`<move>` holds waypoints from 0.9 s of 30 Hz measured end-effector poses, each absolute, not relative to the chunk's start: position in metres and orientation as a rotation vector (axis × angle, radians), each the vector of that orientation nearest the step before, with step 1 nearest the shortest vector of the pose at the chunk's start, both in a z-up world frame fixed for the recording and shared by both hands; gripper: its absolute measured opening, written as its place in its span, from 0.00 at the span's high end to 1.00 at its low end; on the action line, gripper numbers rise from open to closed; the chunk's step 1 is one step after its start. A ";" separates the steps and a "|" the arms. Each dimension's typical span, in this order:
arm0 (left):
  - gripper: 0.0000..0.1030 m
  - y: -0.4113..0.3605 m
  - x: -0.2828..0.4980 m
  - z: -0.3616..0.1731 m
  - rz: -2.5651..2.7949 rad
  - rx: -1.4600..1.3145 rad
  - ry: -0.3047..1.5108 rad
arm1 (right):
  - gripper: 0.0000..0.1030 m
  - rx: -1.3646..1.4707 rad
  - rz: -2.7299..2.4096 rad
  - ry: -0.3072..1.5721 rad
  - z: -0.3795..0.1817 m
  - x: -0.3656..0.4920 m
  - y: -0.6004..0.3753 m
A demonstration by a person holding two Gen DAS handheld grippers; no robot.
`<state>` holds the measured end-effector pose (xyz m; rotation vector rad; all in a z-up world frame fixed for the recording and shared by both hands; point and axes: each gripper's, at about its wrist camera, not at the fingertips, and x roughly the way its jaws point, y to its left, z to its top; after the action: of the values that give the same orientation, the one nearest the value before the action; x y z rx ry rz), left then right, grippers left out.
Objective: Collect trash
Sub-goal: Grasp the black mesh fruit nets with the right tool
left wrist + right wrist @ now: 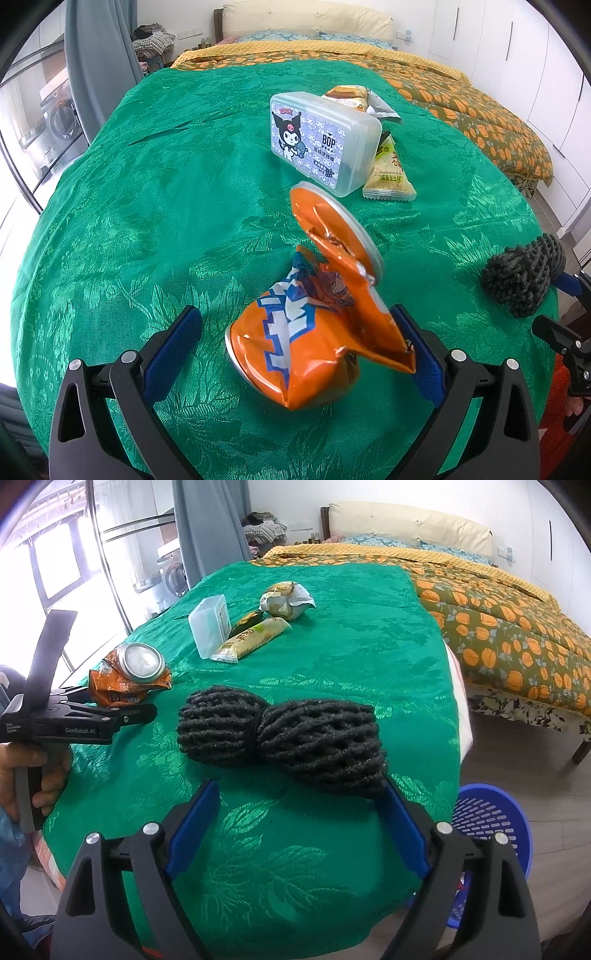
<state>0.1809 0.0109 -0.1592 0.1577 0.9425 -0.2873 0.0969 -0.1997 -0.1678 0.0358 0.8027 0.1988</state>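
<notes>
A crushed orange drink can (314,317) lies on the green tablecloth (147,206). My left gripper (299,347) is open around it, blue pads on either side; the right pad touches the can's torn edge. The can also shows in the right wrist view (129,675). A black foam net bundle (284,742) lies in front of my right gripper (299,812), which is open, its right pad touching the bundle's near end. The bundle also shows in the left wrist view (521,277). Snack wrappers (388,173) lie farther back.
A clear plastic box with a cartoon label (321,140) stands mid-table beside the wrappers (255,638). A crumpled wrapper (284,600) lies behind. A blue perforated basket (491,823) stands on the floor right of the table. A bed (498,620) stands behind.
</notes>
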 end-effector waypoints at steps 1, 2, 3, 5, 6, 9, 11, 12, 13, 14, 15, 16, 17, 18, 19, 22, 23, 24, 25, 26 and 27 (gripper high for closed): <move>0.04 0.011 0.181 -0.159 -0.288 0.157 0.942 | 0.18 0.038 0.199 0.802 -0.168 0.096 -0.200; 0.04 0.011 0.181 -0.159 -0.288 0.157 0.942 | 0.18 0.040 0.199 0.803 -0.168 0.096 -0.200; 0.04 0.011 0.181 -0.159 -0.288 0.157 0.942 | 0.18 0.039 0.199 0.803 -0.168 0.096 -0.200; 0.04 0.011 0.181 -0.159 -0.288 0.157 0.942 | 0.18 0.039 0.198 0.802 -0.168 0.096 -0.200; 0.04 0.011 0.181 -0.159 -0.288 0.157 0.942 | 0.18 0.040 0.197 0.801 -0.168 0.095 -0.200; 0.04 0.012 0.180 -0.159 -0.289 0.152 0.940 | 0.18 0.047 0.196 0.802 -0.167 0.093 -0.201; 0.04 0.015 0.179 -0.156 -0.307 0.124 0.938 | 0.18 0.060 0.198 0.802 -0.166 0.091 -0.204; 0.04 0.019 0.178 -0.154 -0.331 0.097 0.934 | 0.18 0.067 0.197 0.801 -0.165 0.089 -0.206; 0.04 0.022 0.176 -0.153 -0.349 0.079 0.933 | 0.18 0.070 0.193 0.800 -0.165 0.088 -0.207; 0.04 0.025 0.173 -0.151 -0.373 0.055 0.929 | 0.18 0.076 0.189 0.799 -0.165 0.086 -0.210; 0.04 0.027 0.170 -0.149 -0.388 0.039 0.922 | 0.18 0.080 0.189 0.797 -0.166 0.085 -0.211; 0.04 0.029 0.166 -0.147 -0.398 0.029 0.911 | 0.18 0.085 0.189 0.795 -0.166 0.084 -0.212; 0.04 0.029 0.163 -0.144 -0.398 0.026 0.898 | 0.18 0.089 0.190 0.792 -0.166 0.084 -0.213; 0.04 0.028 0.161 -0.141 -0.399 0.026 0.887 | 0.18 0.091 0.191 0.790 -0.166 0.083 -0.212; 0.04 0.025 0.158 -0.135 -0.404 0.029 0.869 | 0.18 0.092 0.193 0.788 -0.166 0.083 -0.212; 0.04 0.014 0.160 -0.122 -0.399 0.061 0.832 | 0.18 0.089 0.200 0.782 -0.165 0.082 -0.211; 0.04 0.010 0.162 -0.119 -0.396 0.075 0.830 | 0.18 0.089 0.201 0.780 -0.165 0.082 -0.211; 0.04 0.007 0.165 -0.117 -0.389 0.090 0.826 | 0.18 0.090 0.202 0.778 -0.164 0.081 -0.211; 0.04 0.002 0.169 -0.115 -0.376 0.108 0.823 | 0.18 0.090 0.202 0.775 -0.164 0.080 -0.212; 0.04 -0.001 0.174 -0.114 -0.367 0.122 0.824 | 0.18 0.089 0.200 0.771 -0.163 0.079 -0.212; 0.05 -0.002 0.177 -0.113 -0.364 0.127 0.827 | 0.18 0.088 0.200 0.768 -0.162 0.079 -0.212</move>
<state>0.1766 -0.0023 -0.1131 0.1270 0.8269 -0.3639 0.0789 -0.2119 -0.1619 0.0884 0.7675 0.1996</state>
